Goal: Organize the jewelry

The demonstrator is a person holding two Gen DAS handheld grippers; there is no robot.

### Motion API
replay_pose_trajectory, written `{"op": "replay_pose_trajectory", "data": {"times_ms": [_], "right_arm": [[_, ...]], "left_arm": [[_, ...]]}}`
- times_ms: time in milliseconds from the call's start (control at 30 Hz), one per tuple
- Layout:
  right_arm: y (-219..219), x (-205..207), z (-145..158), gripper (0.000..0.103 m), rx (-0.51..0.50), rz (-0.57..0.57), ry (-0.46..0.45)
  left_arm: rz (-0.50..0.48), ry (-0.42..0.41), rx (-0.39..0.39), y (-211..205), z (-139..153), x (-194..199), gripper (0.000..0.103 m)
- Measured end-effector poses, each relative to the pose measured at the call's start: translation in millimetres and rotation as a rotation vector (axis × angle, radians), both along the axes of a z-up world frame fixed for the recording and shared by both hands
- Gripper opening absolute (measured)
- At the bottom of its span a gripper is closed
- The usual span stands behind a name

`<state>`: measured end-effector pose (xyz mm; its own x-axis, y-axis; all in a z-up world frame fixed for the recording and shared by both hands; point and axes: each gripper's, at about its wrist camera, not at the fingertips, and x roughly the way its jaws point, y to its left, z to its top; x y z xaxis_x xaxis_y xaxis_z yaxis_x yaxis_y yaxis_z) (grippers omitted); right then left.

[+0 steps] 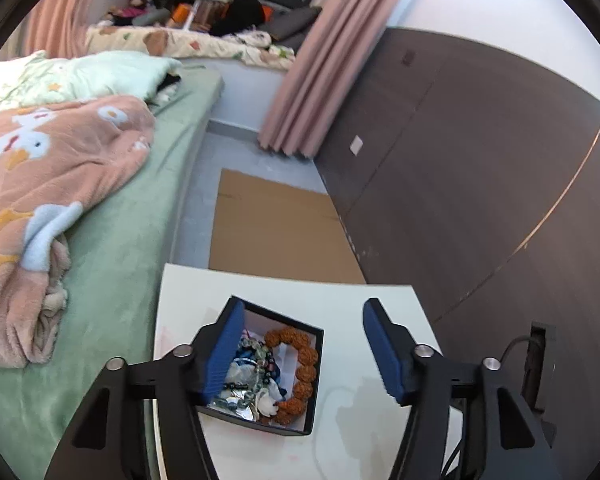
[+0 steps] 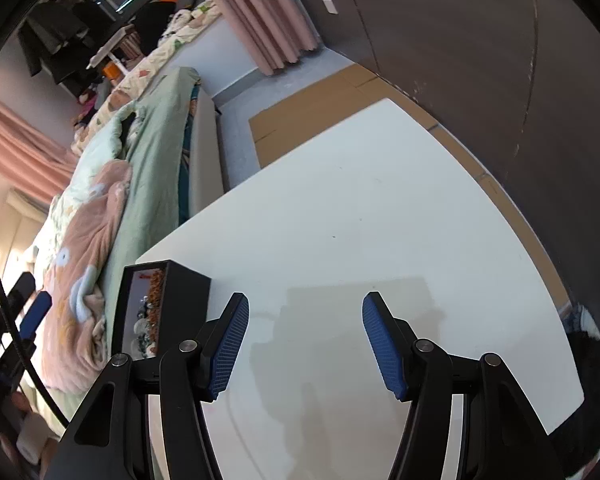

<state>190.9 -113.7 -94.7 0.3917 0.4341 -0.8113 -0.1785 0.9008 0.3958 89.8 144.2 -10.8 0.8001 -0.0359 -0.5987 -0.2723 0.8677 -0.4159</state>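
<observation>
While spread across the lower half of both views, white table [image 2: 380, 220] beside green bed [image 1: 132, 220], brown cardboard [image 1: 276, 232] on the floor past its far edge. Toward 7 o'clock on the table, black box [image 1: 314, 380], open-topped, holding an orange beaded bracelet [image 1: 300, 364] at its right and a tangle of glassy beads [image 1: 248, 364], perhaps several bracelets, at its left. Left gripper [image 1: 304, 352] over the box, blue fingers wide apart, gripping nothing. Right gripper [image 2: 305, 344] at 3 o'clock of the box, likewise spread, over bare tabletop.
</observation>
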Motion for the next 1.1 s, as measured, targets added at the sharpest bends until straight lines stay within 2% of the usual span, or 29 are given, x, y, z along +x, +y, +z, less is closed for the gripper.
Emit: {"op": "replay_pose_trajectory", "data": {"times_ms": [100, 333, 567, 667, 767, 833, 900, 933, 1100], "right_arm": [[0.3, -3.8, 4.4, 0.060, -0.010, 0.018, -0.025], [-11.9, -12.1, 21.0, 0.060, 0.036, 0.041, -0.086], [-16.9, -25.9, 41.4, 0.060, 0.068, 0.083, -0.167], [-16.7, -35.0, 50.7, 0.074, 0.058, 0.110, -0.205], [-15.7, -47.4, 61.9, 0.075, 0.035, 0.146, -0.254], [-15.9, -54.4, 67.1, 0.079, 0.031, 0.170, -0.275], [-18.0, -61.2, 70.6, 0.087, 0.040, 0.187, -0.285], [-19.9, -64.6, 73.0, 0.088, 0.039, 0.185, -0.295], [-32.4, -75.8, 77.2, 0.093, 0.038, 0.177, -0.303]], "left_arm": [[-0.001, 0.000, 0.003, 0.0, 3.5, -3.7, 0.074], [-0.004, 0.047, 0.038, -10.0, 2.9, -8.8, 0.075], [-0.031, 0.046, 0.169, -41.1, 7.5, -21.0, 0.075], [-0.049, 0.055, 0.179, -50.8, 6.9, -26.4, 0.075], [-0.052, 0.051, 0.182, -57.6, 6.8, -33.7, 0.076], [-0.043, 0.038, 0.183, -60.7, 8.2, -37.3, 0.085], [-0.026, 0.014, 0.184, -63.5, 10.8, -44.5, 0.091], [-0.018, 0.007, 0.187, -64.8, 11.8, -46.8, 0.094], [-0.001, -0.013, 0.198, -76.8, 10.9, -64.2, 0.099]]}}
